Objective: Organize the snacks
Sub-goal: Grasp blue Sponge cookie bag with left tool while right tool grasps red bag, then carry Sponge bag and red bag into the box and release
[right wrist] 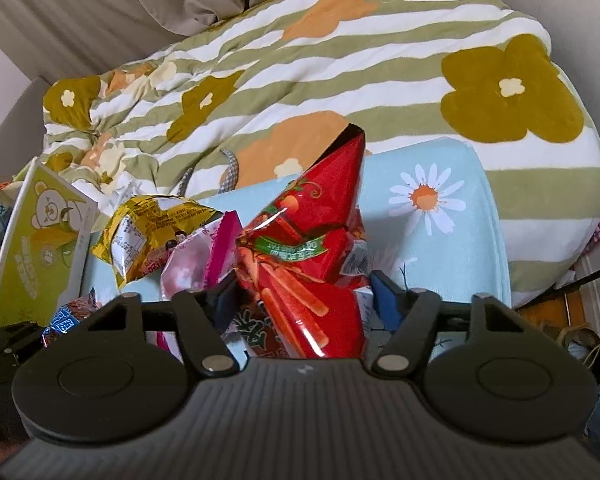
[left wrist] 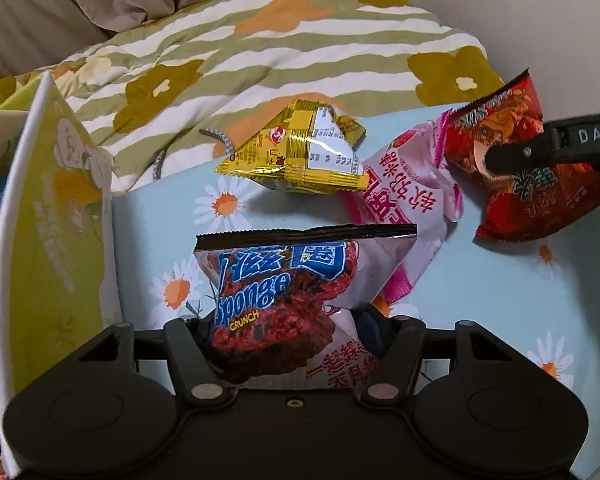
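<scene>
Pale blue daisy-print cloth (left wrist: 500, 300) covers the work surface, with a striped floral quilt (left wrist: 260, 64) bunched behind it at twelve o'clock. At six o'clock the left gripper (left wrist: 296, 332) pinches the Sponge Crunch bag (left wrist: 284, 280), whose lower end is hidden behind the gripper body. A gold packet (left wrist: 300, 152) and a pink packet (left wrist: 412, 200) lie beyond; the pink one is partly overlapped. A green box (left wrist: 56, 220) is cut off at nine o'clock. The right gripper (right wrist: 304, 300) squeezes the red snack bag (right wrist: 312, 248); its fingertips are mostly covered.
</scene>
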### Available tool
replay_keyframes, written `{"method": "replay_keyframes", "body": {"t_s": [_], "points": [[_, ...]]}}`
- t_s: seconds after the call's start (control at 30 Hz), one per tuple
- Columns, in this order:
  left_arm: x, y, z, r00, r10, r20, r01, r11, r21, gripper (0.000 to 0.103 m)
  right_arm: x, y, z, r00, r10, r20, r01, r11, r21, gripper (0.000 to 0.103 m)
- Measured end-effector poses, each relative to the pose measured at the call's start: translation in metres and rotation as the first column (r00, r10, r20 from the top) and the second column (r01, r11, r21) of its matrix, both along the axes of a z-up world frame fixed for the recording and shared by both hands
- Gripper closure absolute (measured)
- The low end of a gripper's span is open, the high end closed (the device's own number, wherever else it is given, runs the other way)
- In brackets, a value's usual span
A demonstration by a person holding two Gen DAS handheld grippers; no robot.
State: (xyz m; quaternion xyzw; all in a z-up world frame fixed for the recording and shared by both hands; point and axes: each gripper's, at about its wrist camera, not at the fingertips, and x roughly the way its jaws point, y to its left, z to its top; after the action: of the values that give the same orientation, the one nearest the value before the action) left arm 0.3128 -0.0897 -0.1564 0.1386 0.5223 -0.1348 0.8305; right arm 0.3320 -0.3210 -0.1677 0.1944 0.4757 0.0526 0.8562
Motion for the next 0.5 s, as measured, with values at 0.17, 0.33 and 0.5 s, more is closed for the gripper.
{"method": "replay_keyframes", "body": {"t_s": [0.17, 0.33, 0.5], "points": [[-0.015, 0.0, 0.015, 0.999, 0.008, 0.032, -0.008, 1.0, -0.009, 0.036, -0.017, -0.002, 0.007, 1.0, -0.01, 0.016, 0.01, 1.0, 0.001, 0.034], [-0.036, 0.002, 0.032, 0.997, 0.022, 0.073, -0.021, 1.0, -0.015, 0.036, -0.04, -0.005, 0.023, 0.999, -0.015, 0.046, 0.015, 1.0, -0.002, 0.034], [-0.062, 0.005, 0.052, 0.991, 0.057, 0.119, -0.054, 0.998, -0.029, 0.036, -0.069, 0.001, 0.046, 0.996, 0.001, 0.086, -0.001, 1.0, -0.004, 0.034]]}}
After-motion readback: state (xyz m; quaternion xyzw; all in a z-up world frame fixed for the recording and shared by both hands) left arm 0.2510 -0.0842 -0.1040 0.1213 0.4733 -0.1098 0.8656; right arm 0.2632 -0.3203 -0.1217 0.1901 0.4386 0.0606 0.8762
